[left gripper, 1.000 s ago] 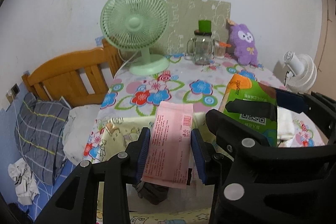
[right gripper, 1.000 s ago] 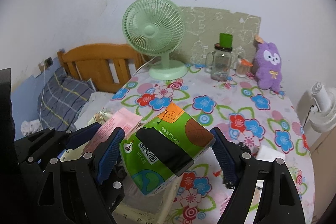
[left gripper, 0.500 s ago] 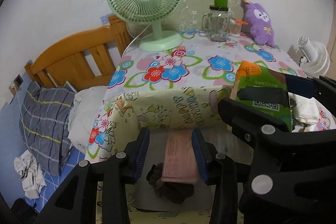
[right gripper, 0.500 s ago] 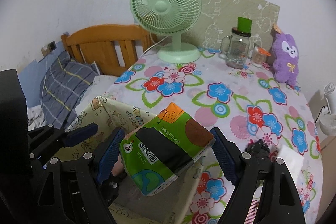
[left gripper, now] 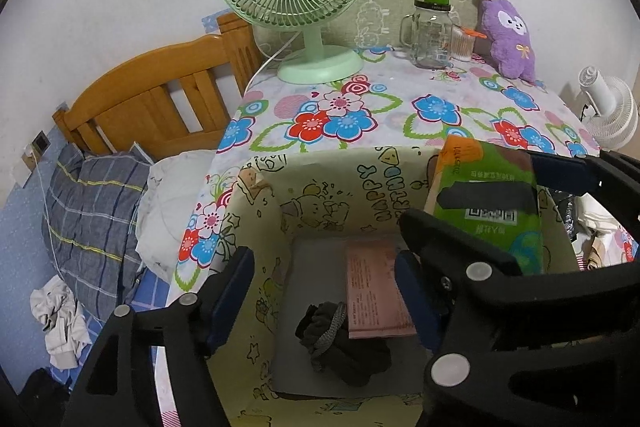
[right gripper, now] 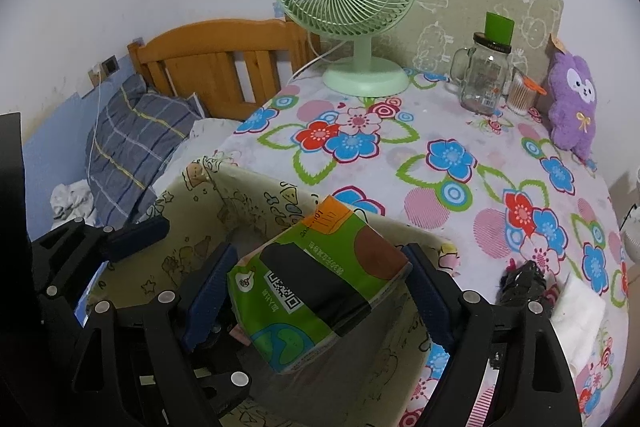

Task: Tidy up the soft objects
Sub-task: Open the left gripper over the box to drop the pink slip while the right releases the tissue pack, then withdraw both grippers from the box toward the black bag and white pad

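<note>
A pale yellow cartoon-print storage box (left gripper: 320, 195) stands open at the table's near edge. On its grey floor lie a pink tissue pack (left gripper: 374, 291) and a dark grey sock bundle (left gripper: 340, 339). My left gripper (left gripper: 326, 293) is open and empty over the box. My right gripper (right gripper: 320, 299) is shut on a green tissue pack (right gripper: 316, 283) and holds it above the box (right gripper: 200, 211). The green pack also shows in the left wrist view (left gripper: 492, 211).
On the flowered tablecloth (right gripper: 460, 155) stand a green fan (right gripper: 352, 7), a glass jar mug (right gripper: 484, 71) and a purple plush toy (right gripper: 572, 103). A black item (right gripper: 520, 283) and white cloth (right gripper: 576, 311) lie at right. A wooden bed (left gripper: 152, 103) is left.
My left gripper opened and let go of the pink pack, which now lies on the box floor. Both grippers lowered toward the box; the right still holds the green pack.
</note>
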A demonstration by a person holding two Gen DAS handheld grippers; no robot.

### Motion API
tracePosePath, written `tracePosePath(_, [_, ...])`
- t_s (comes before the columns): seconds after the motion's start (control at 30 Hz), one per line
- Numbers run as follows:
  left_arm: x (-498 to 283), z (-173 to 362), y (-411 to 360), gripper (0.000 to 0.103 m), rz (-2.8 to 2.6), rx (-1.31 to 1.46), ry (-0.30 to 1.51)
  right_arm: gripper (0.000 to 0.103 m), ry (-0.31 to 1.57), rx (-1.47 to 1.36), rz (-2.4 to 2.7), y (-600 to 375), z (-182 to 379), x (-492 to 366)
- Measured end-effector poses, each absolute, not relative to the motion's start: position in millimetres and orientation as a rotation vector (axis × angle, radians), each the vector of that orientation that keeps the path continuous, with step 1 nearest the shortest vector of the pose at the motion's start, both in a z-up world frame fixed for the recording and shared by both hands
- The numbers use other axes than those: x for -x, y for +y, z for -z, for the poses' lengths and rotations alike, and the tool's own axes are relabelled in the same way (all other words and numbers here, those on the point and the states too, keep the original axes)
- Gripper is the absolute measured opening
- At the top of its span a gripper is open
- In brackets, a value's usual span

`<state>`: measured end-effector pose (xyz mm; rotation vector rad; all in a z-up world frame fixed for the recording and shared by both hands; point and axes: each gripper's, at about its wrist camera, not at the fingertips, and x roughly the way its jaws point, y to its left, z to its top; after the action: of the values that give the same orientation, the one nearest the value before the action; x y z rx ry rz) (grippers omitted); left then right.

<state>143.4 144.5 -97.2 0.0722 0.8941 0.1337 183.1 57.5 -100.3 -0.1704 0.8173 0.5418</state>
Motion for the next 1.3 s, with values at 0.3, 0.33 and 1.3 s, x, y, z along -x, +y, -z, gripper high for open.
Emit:
tracePosePath(0.3, [-135.4,90.8,135.2,0.084,-0.138,-0.08,0.882,0.088,0.803,0.214,-0.492,49.8,92.9,-174.0])
tracePosePath(0.33, [-133.8,88.3,134.0,0.084,-0.142,-0.078,0.875,0.088,0.803,0.214,-0.492,49.8,92.9,-174.0])
tracePosePath(1.3, [-97.0,43.3,72.8,0.096,-0.088,-0.12,0.742,0.089,0.694,0.16,-0.426,-17.3,45.2,-125.7])
